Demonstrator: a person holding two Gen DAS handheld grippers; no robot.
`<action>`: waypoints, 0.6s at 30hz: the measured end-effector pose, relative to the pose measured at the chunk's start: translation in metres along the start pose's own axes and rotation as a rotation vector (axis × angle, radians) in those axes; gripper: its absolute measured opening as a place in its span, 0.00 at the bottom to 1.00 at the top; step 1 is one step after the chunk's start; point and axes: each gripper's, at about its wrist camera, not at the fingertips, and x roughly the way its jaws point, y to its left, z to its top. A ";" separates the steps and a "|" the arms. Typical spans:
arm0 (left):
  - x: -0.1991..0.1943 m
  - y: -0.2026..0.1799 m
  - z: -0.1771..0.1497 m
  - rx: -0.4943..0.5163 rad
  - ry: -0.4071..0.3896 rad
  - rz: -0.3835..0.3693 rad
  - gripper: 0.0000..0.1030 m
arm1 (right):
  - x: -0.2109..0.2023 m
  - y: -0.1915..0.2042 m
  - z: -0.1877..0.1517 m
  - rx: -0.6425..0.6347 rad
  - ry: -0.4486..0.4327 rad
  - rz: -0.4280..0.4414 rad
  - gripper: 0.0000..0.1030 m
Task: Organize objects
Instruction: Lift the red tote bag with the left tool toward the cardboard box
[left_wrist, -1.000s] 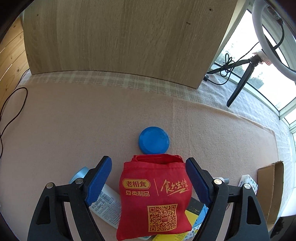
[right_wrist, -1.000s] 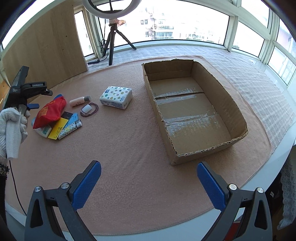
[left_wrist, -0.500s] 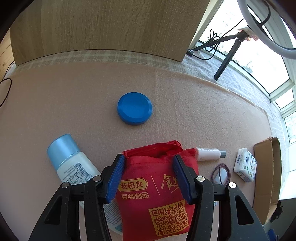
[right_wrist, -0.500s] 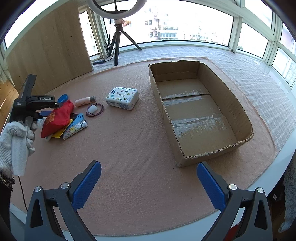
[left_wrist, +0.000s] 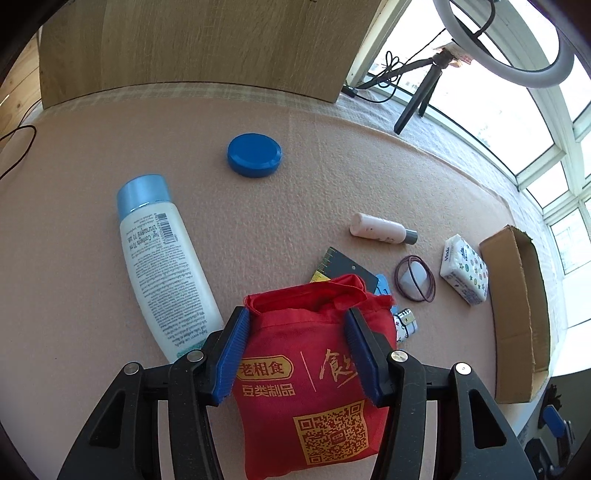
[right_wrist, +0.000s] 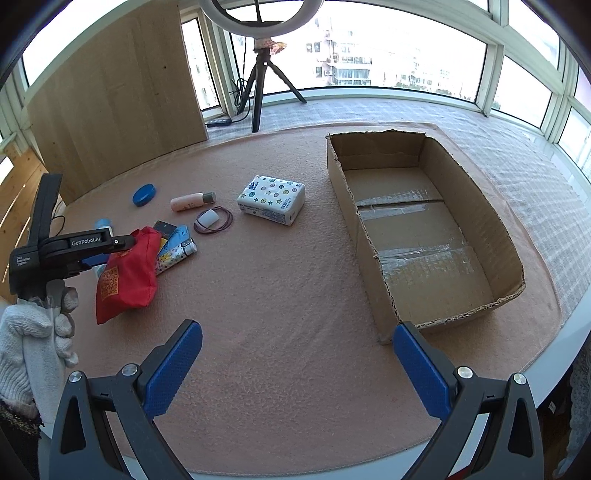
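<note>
Pink felt mat (right_wrist: 280, 295) by sunlit windows; left fingers (left_wrist: 232, 350) pinch red bag (left_wrist: 310, 384), right fingers (right_wrist: 173, 365) spread.

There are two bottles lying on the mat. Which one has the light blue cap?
The big white bottle, lying just left of the left gripper and its red bag. The other, a small pink bottle, has a grey cap.

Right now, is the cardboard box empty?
Empty: the cardboard box shows only its bare taped floor; the red bag hangs outside, in the left gripper.
</note>
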 end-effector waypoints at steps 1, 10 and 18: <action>-0.003 0.000 -0.006 -0.003 -0.003 0.000 0.56 | 0.001 0.001 0.000 -0.001 0.002 0.003 0.99; -0.014 -0.017 -0.065 0.026 -0.002 0.011 0.55 | 0.012 0.017 0.004 -0.042 0.015 0.032 0.99; -0.058 -0.022 -0.083 0.084 -0.047 -0.019 0.70 | 0.025 0.038 0.007 -0.102 0.026 0.115 0.99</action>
